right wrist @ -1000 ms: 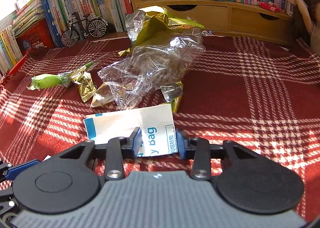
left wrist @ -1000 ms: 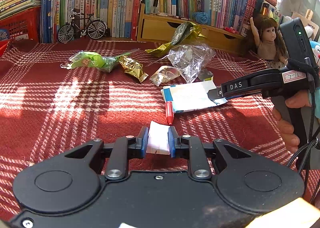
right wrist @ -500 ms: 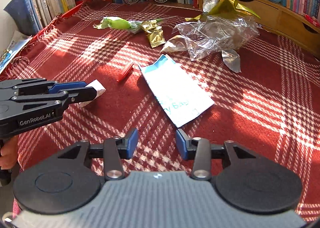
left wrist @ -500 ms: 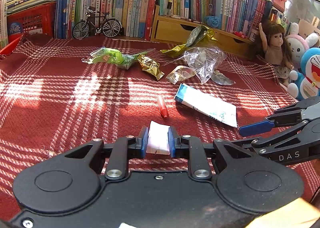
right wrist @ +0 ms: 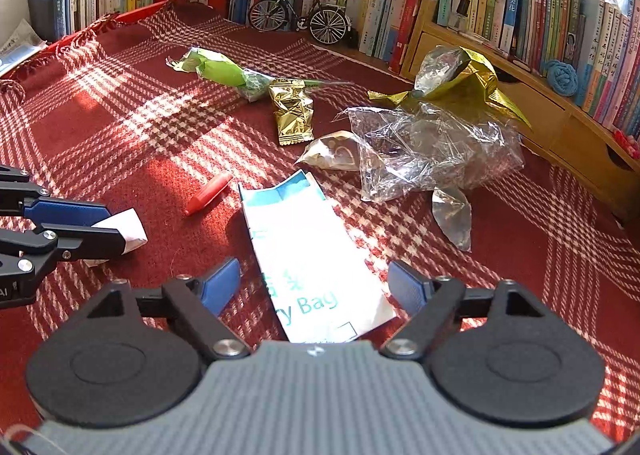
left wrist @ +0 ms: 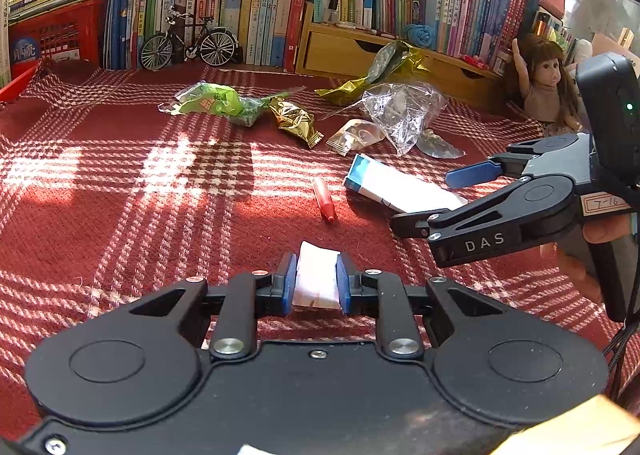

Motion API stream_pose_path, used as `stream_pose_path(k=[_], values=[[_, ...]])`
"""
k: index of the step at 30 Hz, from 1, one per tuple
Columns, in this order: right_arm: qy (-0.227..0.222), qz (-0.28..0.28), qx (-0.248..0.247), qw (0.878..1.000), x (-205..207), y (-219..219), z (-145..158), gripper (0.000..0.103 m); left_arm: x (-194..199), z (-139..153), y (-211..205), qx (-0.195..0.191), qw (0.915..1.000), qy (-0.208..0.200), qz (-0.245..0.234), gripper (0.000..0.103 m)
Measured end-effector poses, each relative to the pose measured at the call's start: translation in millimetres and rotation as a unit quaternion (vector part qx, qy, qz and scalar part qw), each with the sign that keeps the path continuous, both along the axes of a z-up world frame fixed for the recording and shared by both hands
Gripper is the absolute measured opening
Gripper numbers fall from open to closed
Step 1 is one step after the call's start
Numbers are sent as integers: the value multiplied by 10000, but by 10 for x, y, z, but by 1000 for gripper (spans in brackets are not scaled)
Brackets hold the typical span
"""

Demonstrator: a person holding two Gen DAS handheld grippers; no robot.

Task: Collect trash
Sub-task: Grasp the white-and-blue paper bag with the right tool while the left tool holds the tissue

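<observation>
Trash lies scattered over a desk covered by a red and white checked woven cloth (right wrist: 120, 103), below a row of upright books that serves as the landmark. Nearest the books, a crumpled gold foil bag (right wrist: 460, 75) sits stiff and shiny; just in front of it is a crinkled clear plastic bag (right wrist: 432, 147). Farther from the books, a flat white paper bag with a blue end (right wrist: 304, 239) lies between the fingers of the right hand-held gripper (right wrist: 314, 287), whose jaws are opening wide without touching it, probably to straddle its width. Left of the foil bag lie a green wrapper (right wrist: 216, 69) and a small gold sachet (right wrist: 291, 111). A red cap-like piece (right wrist: 208, 194) lies beside the paper bag. Farthest from the books, the left hand-held gripper (left wrist: 316, 286) pinches a folded white paper scrap (left wrist: 316, 279), seemingly already collected.
</observation>
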State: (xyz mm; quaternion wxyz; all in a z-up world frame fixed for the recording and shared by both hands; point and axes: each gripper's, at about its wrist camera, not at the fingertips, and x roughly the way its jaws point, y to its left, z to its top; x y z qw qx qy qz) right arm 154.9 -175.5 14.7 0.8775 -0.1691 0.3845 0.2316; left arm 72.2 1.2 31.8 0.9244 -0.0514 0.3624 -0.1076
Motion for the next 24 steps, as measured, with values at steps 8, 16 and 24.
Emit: stream_pose_path(k=[8, 16, 24], values=[[294, -238, 407, 9985, 123, -4, -62, 71, -16, -11, 20, -87, 10000, 15, -25, 20], [55, -576, 307, 9979, -123, 8, 74, 39, -95, 55, 30, -91, 10000, -38, 14, 20], [363, -575, 444, 9967, -517, -48, 183, 39, -321, 198, 14, -36, 9999, -137, -57, 20]])
